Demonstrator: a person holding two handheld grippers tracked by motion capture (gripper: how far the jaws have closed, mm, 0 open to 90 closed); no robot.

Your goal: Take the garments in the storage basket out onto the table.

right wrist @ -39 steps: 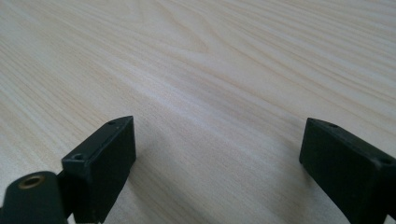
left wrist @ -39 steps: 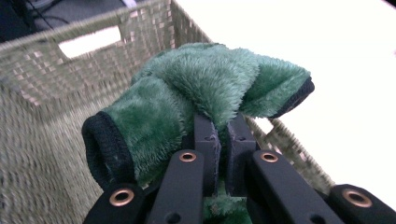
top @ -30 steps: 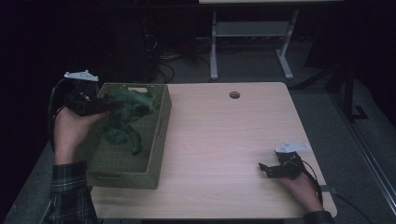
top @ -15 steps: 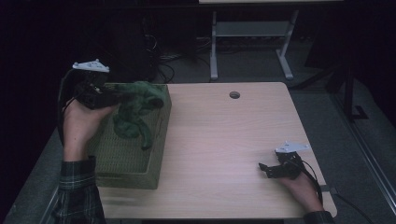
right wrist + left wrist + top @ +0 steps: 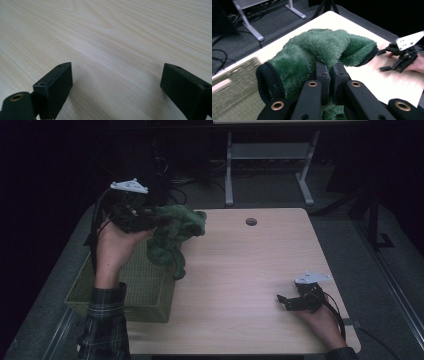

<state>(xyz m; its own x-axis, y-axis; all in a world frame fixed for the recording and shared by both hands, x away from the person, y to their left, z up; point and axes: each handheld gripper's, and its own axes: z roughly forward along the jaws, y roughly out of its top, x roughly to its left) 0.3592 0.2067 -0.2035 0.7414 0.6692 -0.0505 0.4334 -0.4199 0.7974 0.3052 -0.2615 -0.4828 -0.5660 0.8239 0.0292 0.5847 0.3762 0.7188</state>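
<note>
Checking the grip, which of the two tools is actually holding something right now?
The left tool, shut on the green fuzzy cloth above the basket; the right tool rests open on the table.

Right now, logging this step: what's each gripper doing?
Left gripper: closed on the green fuzzy cloth.
Right gripper: open, holding nothing, low over the table.

We see bare table (image 5: pixel 235 270) between the basket (image 5: pixel 145 290) at its left edge and the right gripper (image 5: pixel 289 301); the hanging green garment (image 5: pixel 172 240) overhangs the basket's rim.
</note>
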